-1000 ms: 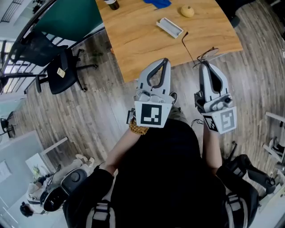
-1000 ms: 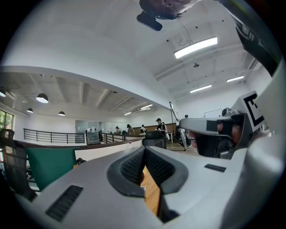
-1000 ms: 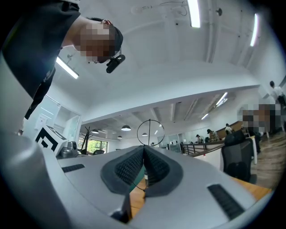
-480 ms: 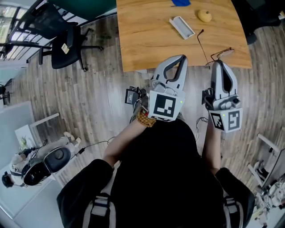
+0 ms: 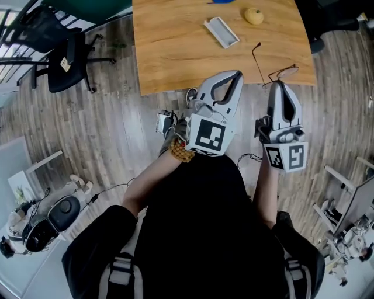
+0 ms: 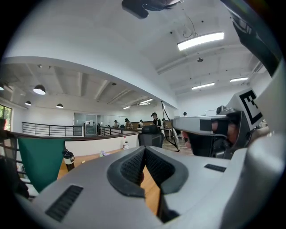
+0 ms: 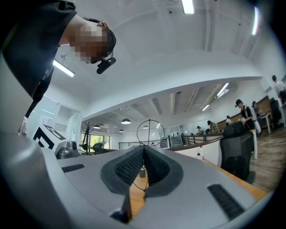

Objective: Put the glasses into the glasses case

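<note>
As seen from the head view, both grippers are held level at the near edge of the table [image 5: 175,52], side by side and apart.

Right gripper [image 5: 276,86]: fingers [image 7: 129,166] pressed together on a thin wire of the glasses [image 5: 283,73]. One round rim stands up just past the fingertips, and one temple runs on away from them over the tabletop. In the right gripper view the wire passes down between the two dark pads, with the rim ring directly above the tips.

Left gripper [image 5: 234,77]: fingers [image 6: 134,166] closed tip to tip, with nothing between them. The only gap is the narrow slit below the tips, through which bare wood shows.

Case [image 5: 221,32]: lies open and pale on the table, well beyond both sets of fingertips. It is ahead of the left gripper's tips and further from the right gripper's tips, to their left. It is clear of the glasses.

Yellow fruit [image 5: 253,16]: on the table beyond the case, far ahead of the right fingertips, between the lines of the two grippers.
</note>
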Demonstrator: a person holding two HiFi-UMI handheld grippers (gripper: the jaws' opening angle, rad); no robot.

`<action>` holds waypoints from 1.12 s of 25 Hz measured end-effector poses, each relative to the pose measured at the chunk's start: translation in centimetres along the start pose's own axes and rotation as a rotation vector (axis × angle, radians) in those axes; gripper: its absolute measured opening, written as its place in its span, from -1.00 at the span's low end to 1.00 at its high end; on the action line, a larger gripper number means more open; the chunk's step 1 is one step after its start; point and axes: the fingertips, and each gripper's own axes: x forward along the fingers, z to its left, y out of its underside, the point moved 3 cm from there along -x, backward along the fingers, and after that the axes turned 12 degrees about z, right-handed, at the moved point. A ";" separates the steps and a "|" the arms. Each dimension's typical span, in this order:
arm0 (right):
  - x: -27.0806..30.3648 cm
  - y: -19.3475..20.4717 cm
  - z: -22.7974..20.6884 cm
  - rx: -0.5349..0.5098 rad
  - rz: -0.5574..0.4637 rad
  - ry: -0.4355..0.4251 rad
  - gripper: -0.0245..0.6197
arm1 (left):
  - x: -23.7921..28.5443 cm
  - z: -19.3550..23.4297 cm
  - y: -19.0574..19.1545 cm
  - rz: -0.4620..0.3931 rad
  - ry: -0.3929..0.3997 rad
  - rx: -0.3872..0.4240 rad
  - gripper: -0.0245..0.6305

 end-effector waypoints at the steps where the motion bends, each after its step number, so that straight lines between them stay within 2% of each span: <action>1: 0.3 0.0 -0.5 0.000 0.007 0.013 -0.89 | 0.6 0.2 -0.1 -0.001 0.007 0.004 -0.87; 7: 2.6 -0.5 -4.1 -0.043 0.060 0.032 -0.89 | 4.9 1.4 -1.1 -0.025 0.031 -0.031 -0.87; 11: 4.5 -1.2 -6.3 0.037 0.032 0.020 -0.89 | 7.4 2.3 -1.6 -0.029 0.038 -0.042 -0.87; 18: 9.2 -1.5 -8.5 0.047 0.080 -0.014 -0.89 | 10.9 5.3 -2.8 -0.042 0.037 -0.073 -0.87; 22: 11.8 -1.7 -9.7 0.166 0.064 -0.053 -0.89 | 12.6 7.3 -3.0 -0.051 0.029 -0.100 -0.87; 28: 15.5 -0.8 -9.6 0.148 0.122 -0.077 -0.89 | 13.2 11.2 -2.0 -0.038 -0.003 -0.164 -0.87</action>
